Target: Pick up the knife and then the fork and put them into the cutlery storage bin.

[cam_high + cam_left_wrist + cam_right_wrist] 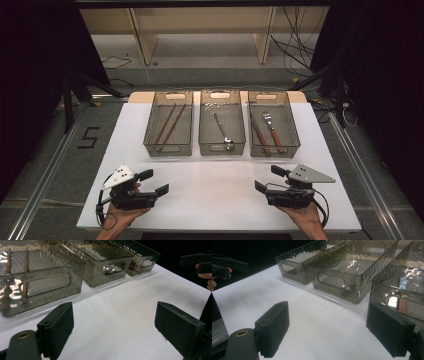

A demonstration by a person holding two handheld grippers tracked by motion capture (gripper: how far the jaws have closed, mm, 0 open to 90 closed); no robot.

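Three smoky see-through bins stand in a row at the back of the white table. The left bin holds two brown chopsticks. A metal spoon lies in the middle bin. The right bin holds a fork and a knife, both with wooden handles. My left gripper rests near the front left edge, open and empty. My right gripper mirrors it at the front right, open and empty. The two grippers point at each other.
A wide bare stretch of table lies between the grippers and the bins. In the left gripper view the left bin is close by. In the right gripper view the right bin is close. Dark floor, cables and wooden shelves lie beyond the table.
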